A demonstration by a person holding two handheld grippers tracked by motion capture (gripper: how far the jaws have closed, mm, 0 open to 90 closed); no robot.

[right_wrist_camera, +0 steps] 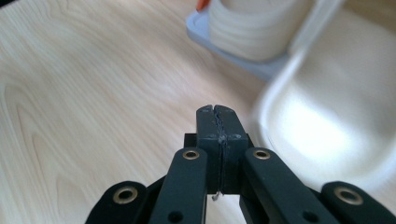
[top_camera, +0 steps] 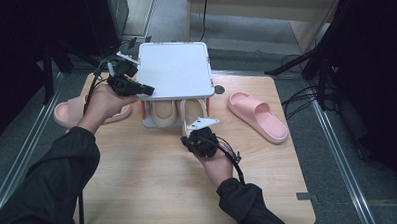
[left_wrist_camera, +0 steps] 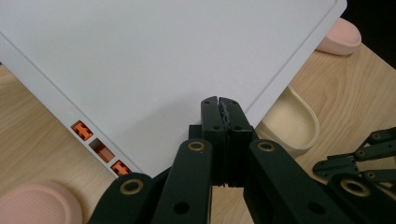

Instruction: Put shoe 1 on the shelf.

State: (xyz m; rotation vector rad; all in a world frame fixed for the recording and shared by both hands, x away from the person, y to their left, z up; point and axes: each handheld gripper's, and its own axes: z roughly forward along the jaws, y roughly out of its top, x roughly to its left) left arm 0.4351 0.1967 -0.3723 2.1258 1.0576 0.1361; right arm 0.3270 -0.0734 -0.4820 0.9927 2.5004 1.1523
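A small rack with a white top panel (top_camera: 174,70) stands at the back middle of the wooden table, and two beige slippers (top_camera: 162,113) lie under the panel. My left gripper (top_camera: 146,89) is shut and empty, its tips (left_wrist_camera: 219,101) over the panel's front left corner. My right gripper (top_camera: 197,136) is just in front of the rack, also shut with nothing in it. In the right gripper view its tips (right_wrist_camera: 215,111) hover over the wood beside the blurred toe of a beige slipper (right_wrist_camera: 327,112). The other beige slipper (right_wrist_camera: 252,28) rests on the rack's grey base (right_wrist_camera: 233,53).
One pink slipper (top_camera: 259,117) lies on the table right of the rack. Another pink slipper (top_camera: 66,112) lies at the table's left edge, behind my left hand. Orange clips (left_wrist_camera: 100,148) show along the rack's side. Dark stands and cables surround the table.
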